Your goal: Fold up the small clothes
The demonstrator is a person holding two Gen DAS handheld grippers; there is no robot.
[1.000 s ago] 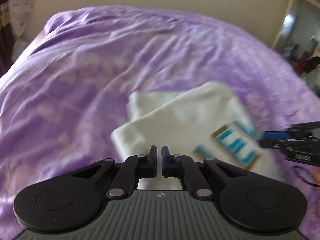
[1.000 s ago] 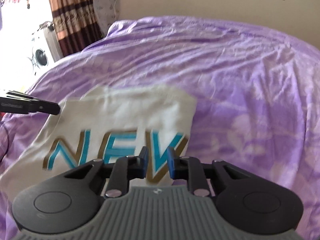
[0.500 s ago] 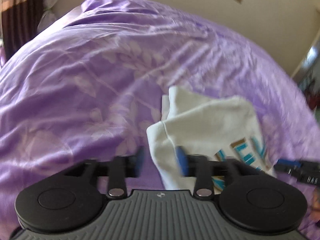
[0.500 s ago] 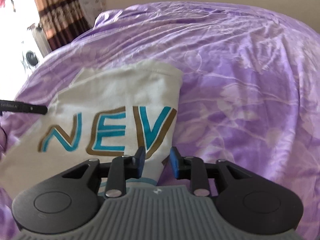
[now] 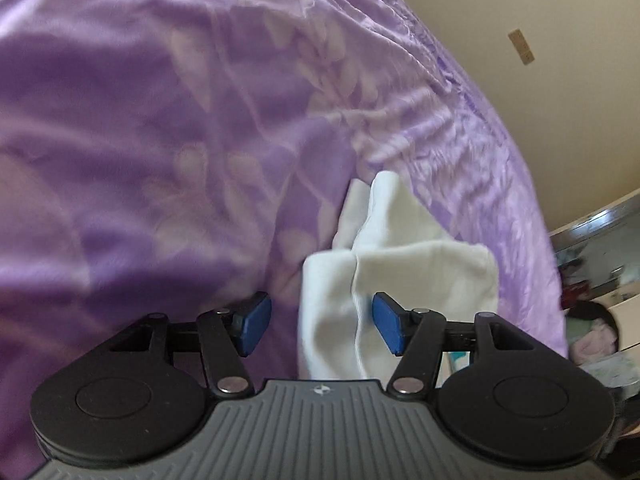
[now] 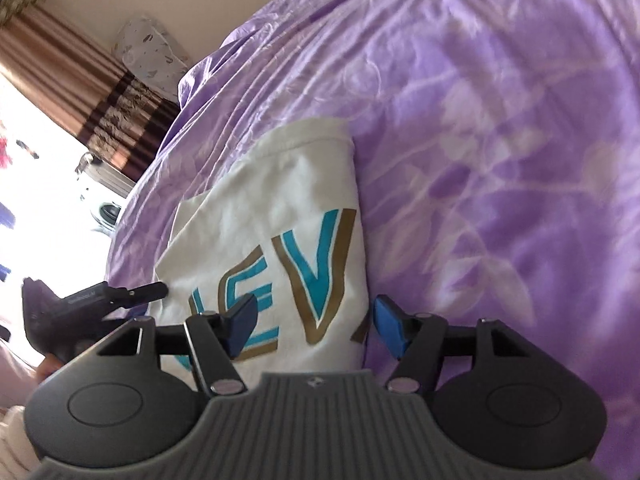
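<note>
White T-shirt (image 6: 276, 224), printed side up, lies folded on the purple bedsheet (image 6: 500, 140). Both tools have let go within the last second: left gripper (image 5: 318, 322) and right gripper (image 6: 314, 322) now spread wide, straddling its edges. Fold appears set; release likely complete.

shirt (image 6: 280, 216) on bedspread (image 6: 500, 160), curtain (image 6: 80, 92) behind

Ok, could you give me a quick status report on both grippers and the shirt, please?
Left gripper open, empty. Right gripper open, empty. White shirt lying partly folded on purple bedsheet, print up. Nothing in the way.
</note>
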